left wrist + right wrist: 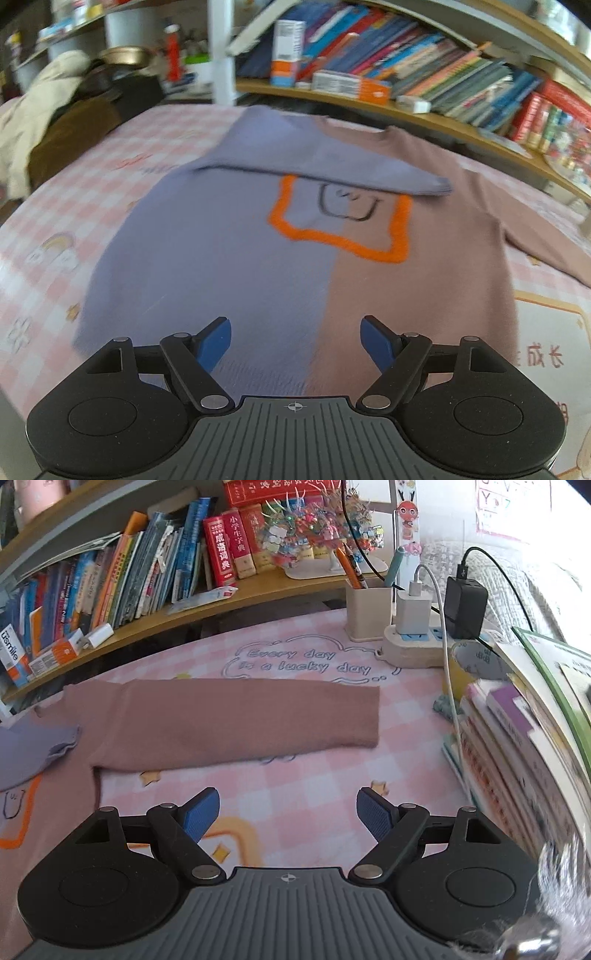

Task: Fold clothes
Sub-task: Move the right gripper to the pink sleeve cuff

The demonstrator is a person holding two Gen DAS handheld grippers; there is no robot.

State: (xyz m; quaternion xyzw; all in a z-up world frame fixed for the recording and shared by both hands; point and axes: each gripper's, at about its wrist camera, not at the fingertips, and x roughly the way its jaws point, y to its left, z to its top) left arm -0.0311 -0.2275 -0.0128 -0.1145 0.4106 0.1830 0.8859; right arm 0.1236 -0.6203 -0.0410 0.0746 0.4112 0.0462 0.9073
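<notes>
Your left gripper [295,341] hovers over the near hem of the sweater [229,266], its blue-padded jaws spread wide and pinching nothing. The sweater lies flat on the table [44,258], which wears a pink checked cloth; the garment is lavender on its left half and dusty pink on its right, with an orange outline [340,236] and a small black-line face at the chest. The lavender sleeve [332,162] is folded across the chest, its cuff ending just right of the centre seam. Your right gripper [288,818] sits over bare cloth to the right of the sweater's body, jaws likewise spread and empty. Ahead of it the pink sleeve [236,720] stretches out flat to the right, unfolded. Beyond that sleeve the cloth carries the printed words "Every day is a lucky day" [303,661]. At the far right stand a beige pen holder [367,613], a power strip [410,646] with a white charger [412,611] and a black charger [463,605] plugged in, and a stack of books [517,746] close on the right edge. The shelf [207,602] at the back holds leaning books, among them red dictionaries with Chinese titles [225,548], and at the far left a box marked "usmile" [11,653]. In the left wrist view, Chinese characters [541,358] show on the cloth at the near right.
</notes>
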